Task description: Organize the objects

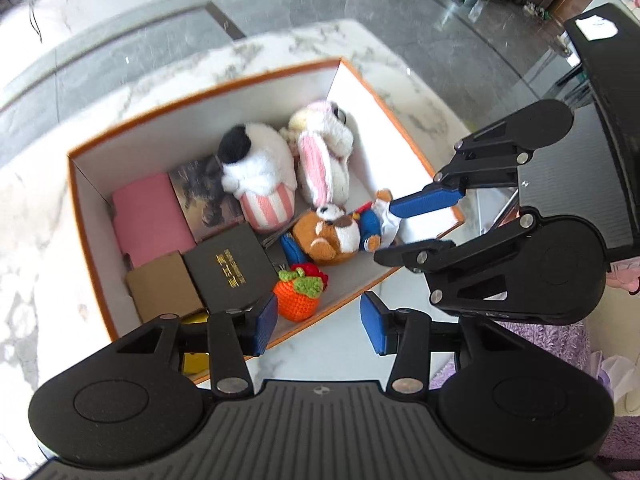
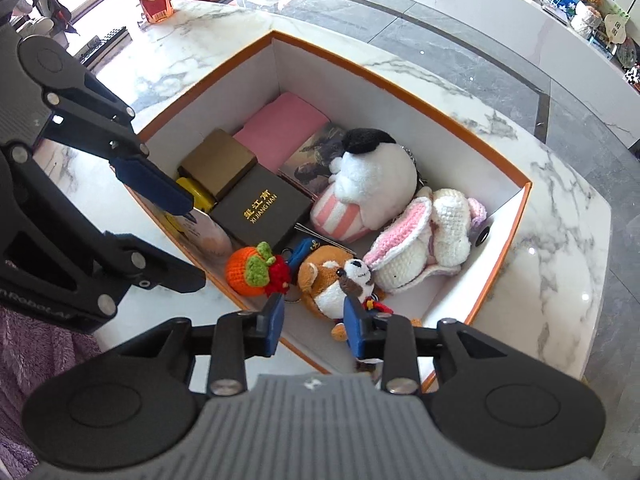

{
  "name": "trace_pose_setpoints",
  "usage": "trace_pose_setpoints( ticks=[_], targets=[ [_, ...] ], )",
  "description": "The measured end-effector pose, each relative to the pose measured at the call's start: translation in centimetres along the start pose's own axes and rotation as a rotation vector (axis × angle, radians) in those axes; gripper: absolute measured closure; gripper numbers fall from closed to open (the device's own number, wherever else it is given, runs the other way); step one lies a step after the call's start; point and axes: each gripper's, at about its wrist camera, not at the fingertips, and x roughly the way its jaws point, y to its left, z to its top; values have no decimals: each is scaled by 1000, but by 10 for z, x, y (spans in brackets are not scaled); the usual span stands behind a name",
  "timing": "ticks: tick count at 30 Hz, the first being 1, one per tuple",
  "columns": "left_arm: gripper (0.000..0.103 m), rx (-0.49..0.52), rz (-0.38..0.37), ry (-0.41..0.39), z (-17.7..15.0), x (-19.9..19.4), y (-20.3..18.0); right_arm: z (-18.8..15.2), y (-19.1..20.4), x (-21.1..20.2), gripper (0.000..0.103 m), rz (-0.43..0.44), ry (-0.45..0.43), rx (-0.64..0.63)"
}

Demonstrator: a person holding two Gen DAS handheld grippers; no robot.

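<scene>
Everything seems to turn on the brown dog plush [image 2: 334, 280], which lies in the orange-rimmed box [image 2: 404, 80] right in front of the right tongs [image 2: 314, 322]; its head points away from them and its blue-clad body trails back under the right-hand pad, so its long axis runs roughly along the fingers. Those tongs stand moderately open, straddling the dog's rump without clearly pinching it (I can't tell whether the pads touch the fur). The left tongs [image 1: 318, 322] hang wide open and empty over the near wall of the box, just beside the crocheted orange fruit [image 1: 298, 290], with the dog further in, so the right hand is the nearer one. Around the dog: the fruit sits touching or nearly touching its side, the pink-eared rabbit [image 2: 424, 240] lies just beyond its head, and the white round plush with a black cap [image 2: 368, 184] is behind that. The black lettered case [image 2: 262, 210], the brown carton [image 2: 218, 162] and the pink pouch [image 2: 286, 130] fill the box's far end. My guess is that the fruit's keyring and the rabbit's ear could snag.
</scene>
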Motion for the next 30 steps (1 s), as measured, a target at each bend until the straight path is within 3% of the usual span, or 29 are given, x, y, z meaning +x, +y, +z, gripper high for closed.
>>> trace_pose_setpoints(
  ticks=[6, 11, 15, 19, 26, 30],
  targets=[
    [47, 6, 56, -173, -22, -42, -14, -7, 21, -32, 56, -57, -95, -1],
    [36, -56, 106, -336, -51, -61, -16, -24, 43, -45, 54, -108, -175, 2],
    [33, -115, 183, -475, -79, -64, -16, -37, 59, -40, 51, -176, -273, 31],
    [28, -153, 281, -601, -102, -59, -19, -52, 67, -36, 51, -213, -387, 143],
    [22, -250, 446, -761, -134, -44, -22, -83, 78, -22, 49, -353, -582, 318],
    [19, -277, 496, -837, -150, -35, -26, -97, 86, -10, 45, -370, -647, 352]
  ],
)
